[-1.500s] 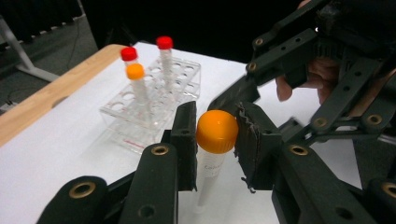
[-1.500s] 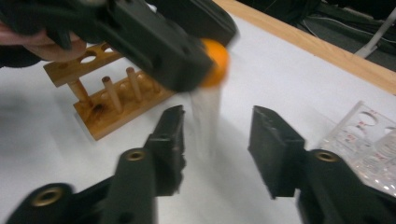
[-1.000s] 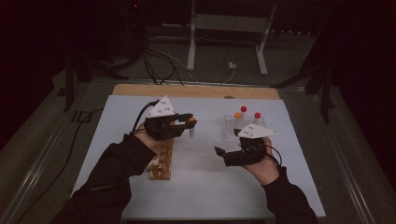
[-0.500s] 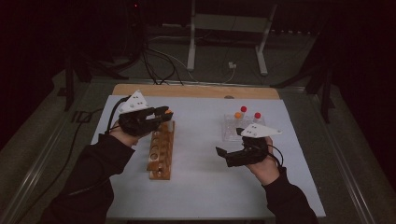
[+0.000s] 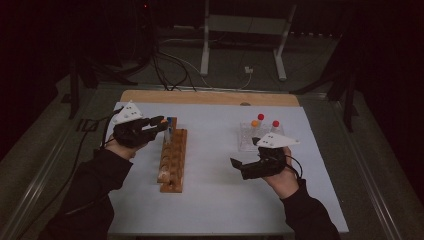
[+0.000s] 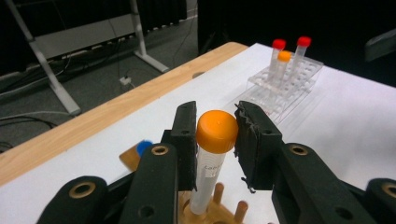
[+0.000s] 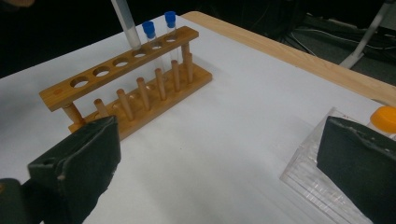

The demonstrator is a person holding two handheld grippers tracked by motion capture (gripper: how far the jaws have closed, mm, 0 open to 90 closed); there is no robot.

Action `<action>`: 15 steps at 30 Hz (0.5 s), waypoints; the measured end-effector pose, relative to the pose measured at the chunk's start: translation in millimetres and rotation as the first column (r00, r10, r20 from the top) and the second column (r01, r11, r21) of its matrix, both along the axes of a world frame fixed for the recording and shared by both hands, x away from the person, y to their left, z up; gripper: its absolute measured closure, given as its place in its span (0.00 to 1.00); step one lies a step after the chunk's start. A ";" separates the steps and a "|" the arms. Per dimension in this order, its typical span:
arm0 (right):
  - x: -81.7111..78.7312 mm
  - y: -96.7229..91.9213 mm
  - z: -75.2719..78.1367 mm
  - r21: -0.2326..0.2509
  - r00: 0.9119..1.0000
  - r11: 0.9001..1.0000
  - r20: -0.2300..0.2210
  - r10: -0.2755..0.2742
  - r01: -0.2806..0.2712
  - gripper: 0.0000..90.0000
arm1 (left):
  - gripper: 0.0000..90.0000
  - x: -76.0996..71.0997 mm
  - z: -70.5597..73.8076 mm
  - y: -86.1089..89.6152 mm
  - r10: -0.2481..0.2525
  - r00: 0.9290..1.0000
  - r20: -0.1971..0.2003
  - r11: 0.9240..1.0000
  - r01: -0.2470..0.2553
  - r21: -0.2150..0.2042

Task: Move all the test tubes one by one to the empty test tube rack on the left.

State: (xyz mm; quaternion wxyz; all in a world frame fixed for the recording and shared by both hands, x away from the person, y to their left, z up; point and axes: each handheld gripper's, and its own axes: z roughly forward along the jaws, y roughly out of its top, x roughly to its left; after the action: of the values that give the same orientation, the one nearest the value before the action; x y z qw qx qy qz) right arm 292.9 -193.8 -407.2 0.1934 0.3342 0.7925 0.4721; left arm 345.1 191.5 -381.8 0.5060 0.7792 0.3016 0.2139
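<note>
High view: left gripper (image 5: 159,122) holds an orange-capped tube (image 5: 169,131) over the far end of the wooden rack (image 5: 172,157), near the worktop's (image 5: 215,200) left edge; a second ago it hung nearer the worktop's middle, beyond the rack's far end. Right gripper (image 5: 240,165) has kept its place beside the clear rack (image 5: 246,142) near the right edge.

Left gripper view: jaws pinch the tube (image 6: 212,158) just under its orange cap, its lower end among the rack's pegs (image 6: 219,210).

Right gripper view: jaws spread wide and bare; the tube's tip (image 7: 128,28) enters a hole beside two blue-capped tubes (image 7: 159,30).
</note>
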 end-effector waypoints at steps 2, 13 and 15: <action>0.0 -0.1 0.0 -0.001 1.000 1.000 0.000 -0.001 0.001 0.00 | 0.79 1.9 -6.1 1.3 0.005 1.000 -0.011 1.000 -0.005 -0.006; 0.9 -1.7 -2.0 0.000 1.000 1.000 -0.010 -0.004 0.004 0.00 | 0.79 6.9 -39.4 -0.7 0.023 0.997 -0.070 1.000 -0.022 0.007; 0.8 -2.4 -1.8 0.002 1.000 1.000 -0.011 -0.006 0.006 0.00 | 0.79 8.0 -45.2 -0.5 0.028 0.996 -0.080 1.000 -0.028 0.008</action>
State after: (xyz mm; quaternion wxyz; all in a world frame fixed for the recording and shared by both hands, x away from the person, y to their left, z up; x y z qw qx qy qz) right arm 293.8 -196.2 -409.0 0.1902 0.3391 0.7921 0.4705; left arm 353.0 191.0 -427.0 0.4878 0.7846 0.3319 0.1905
